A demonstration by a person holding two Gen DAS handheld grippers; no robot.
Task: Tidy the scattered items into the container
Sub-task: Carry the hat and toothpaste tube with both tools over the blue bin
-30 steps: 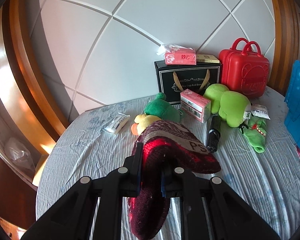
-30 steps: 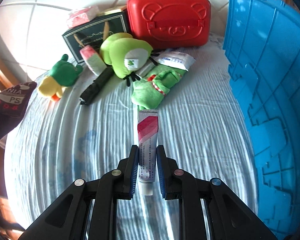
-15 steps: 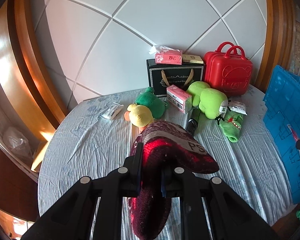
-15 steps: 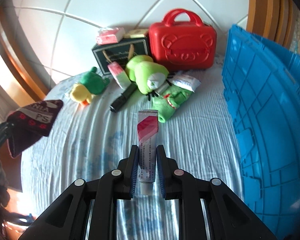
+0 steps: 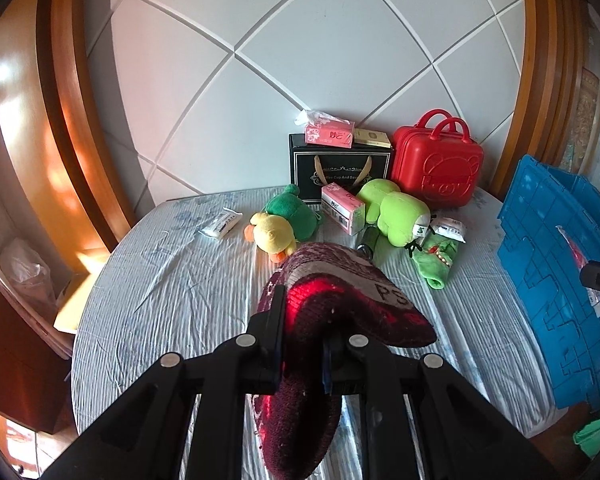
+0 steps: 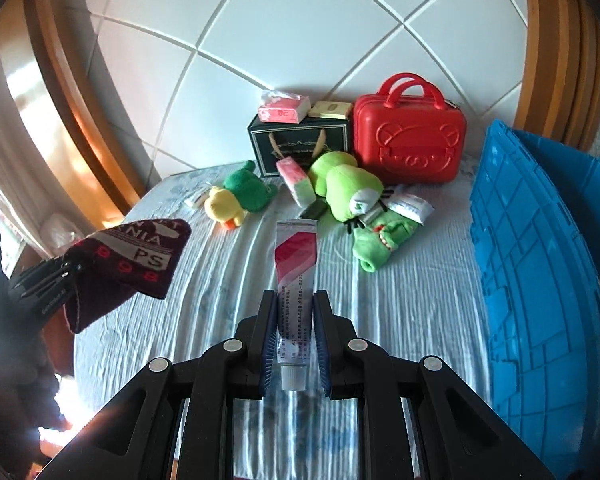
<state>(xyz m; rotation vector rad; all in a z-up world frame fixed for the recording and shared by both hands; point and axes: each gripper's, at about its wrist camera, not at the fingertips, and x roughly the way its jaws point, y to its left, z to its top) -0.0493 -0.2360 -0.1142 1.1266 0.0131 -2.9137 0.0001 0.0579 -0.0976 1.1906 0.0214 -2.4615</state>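
My left gripper (image 5: 302, 334) is shut on a dark red knitted hat (image 5: 332, 300) and holds it above the striped table; the hat also shows at the left of the right wrist view (image 6: 136, 256). My right gripper (image 6: 294, 330) is shut on a red and white toothpaste tube (image 6: 295, 268), lifted above the table. The blue crate (image 6: 532, 264) stands at the right edge; it also shows in the left wrist view (image 5: 556, 248). On the table lie a green and yellow duck plush (image 5: 284, 224), a light green frog plush (image 5: 396, 212), a green dinosaur toy (image 5: 436, 258), a pink box (image 5: 342, 208), a white packet (image 5: 220, 224) and a black cylinder (image 5: 370, 242).
A red suitcase-shaped case (image 5: 436, 168) and a black gift bag (image 5: 340, 168) with a pink tissue pack (image 5: 328, 134) on it stand at the back by the white tiled wall. A white sachet (image 5: 448, 230) lies by the frog. Wooden frames flank the table.
Both grippers have risen and pulled back from the table with the hat and the tube held; the items look smaller and more of the wall shows.
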